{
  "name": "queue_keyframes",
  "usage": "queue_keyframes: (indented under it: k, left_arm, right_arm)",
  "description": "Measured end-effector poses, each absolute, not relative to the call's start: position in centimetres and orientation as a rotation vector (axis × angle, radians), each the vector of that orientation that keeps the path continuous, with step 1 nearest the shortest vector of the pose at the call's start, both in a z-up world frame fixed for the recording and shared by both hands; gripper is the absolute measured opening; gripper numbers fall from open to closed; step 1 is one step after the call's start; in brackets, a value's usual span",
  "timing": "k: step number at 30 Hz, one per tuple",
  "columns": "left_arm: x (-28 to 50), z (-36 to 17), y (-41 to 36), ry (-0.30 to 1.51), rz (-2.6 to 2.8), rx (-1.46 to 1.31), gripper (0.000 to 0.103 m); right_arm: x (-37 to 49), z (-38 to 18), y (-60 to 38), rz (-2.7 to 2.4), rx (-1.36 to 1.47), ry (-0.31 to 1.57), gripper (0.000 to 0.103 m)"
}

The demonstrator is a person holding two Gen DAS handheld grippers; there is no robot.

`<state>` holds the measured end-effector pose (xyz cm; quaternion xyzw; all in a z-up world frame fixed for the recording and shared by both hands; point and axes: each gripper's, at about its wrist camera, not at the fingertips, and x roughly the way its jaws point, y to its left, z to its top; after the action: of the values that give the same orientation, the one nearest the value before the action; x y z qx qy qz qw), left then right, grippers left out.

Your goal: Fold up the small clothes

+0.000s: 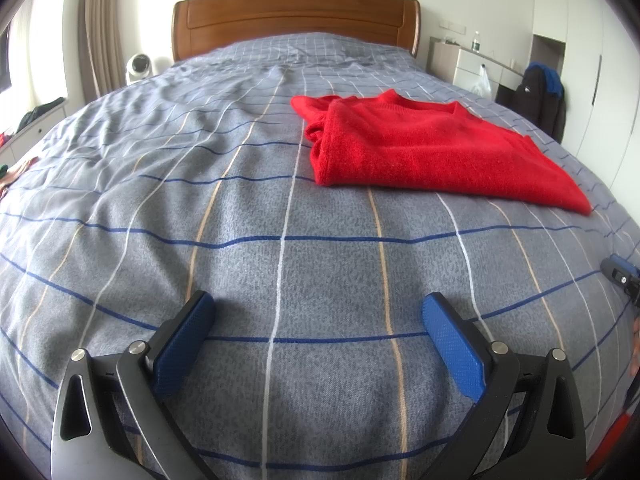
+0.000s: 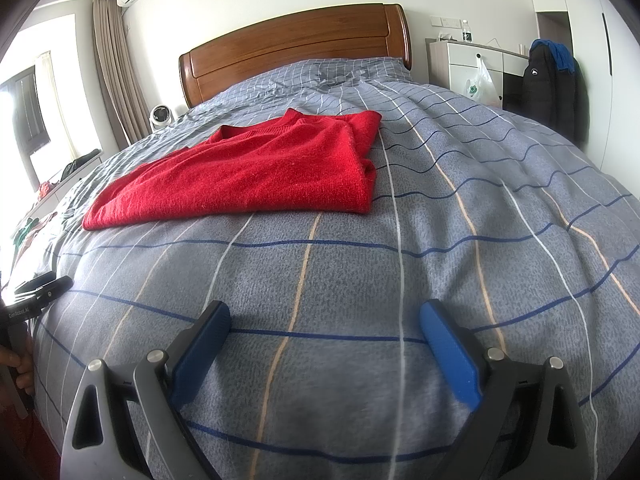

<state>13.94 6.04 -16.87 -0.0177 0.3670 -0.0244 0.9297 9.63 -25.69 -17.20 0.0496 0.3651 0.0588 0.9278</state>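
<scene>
A red knit sweater (image 1: 420, 148) lies flat on the grey checked bedspread (image 1: 200, 200), its sleeves folded in. It also shows in the right wrist view (image 2: 256, 172). My left gripper (image 1: 318, 312) is open and empty, low over the bedspread, well short of the sweater and to its left. My right gripper (image 2: 324, 320) is open and empty, near the bed's front, short of the sweater and to its right. The right gripper's edge shows at the far right of the left wrist view (image 1: 622, 276), and the left gripper's at the far left of the right wrist view (image 2: 36, 296).
A wooden headboard (image 1: 296, 16) stands at the far end. A white cabinet (image 2: 468, 64) with a plastic bag and a dark jacket (image 2: 552, 80) are at the right. A small white fan (image 1: 138, 66) and curtain (image 1: 100, 28) are at the left.
</scene>
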Motion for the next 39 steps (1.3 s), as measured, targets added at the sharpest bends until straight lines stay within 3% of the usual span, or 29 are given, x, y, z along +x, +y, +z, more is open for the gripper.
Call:
queue_keyframes:
  k: [21,27,32,39]
  left_arm:
    - [13.9,-16.8,6.1,0.753,-0.048,-0.035,0.102]
    - [11.5,-13.8,6.3,0.741,-0.018,-0.014,0.102]
    - [10.8,-11.8,8.5,0.654,0.015,-0.025,0.102]
    - [12.6,-14.8,11.2,0.747,0.063,-0.197,0.102]
  right_arm:
    - [9.6,-17.2,-25.6,0.119,0.100,0.747,0.095]
    - [9.9,-16.7,-25.7,0.104,0.092,0.792,0.095]
    - [12.2,-14.0,-27.6,0.155,0.182,0.869,0.095]
    - [20.9,-8.2,-32.8,0.110,0.313,0.841,0.095]
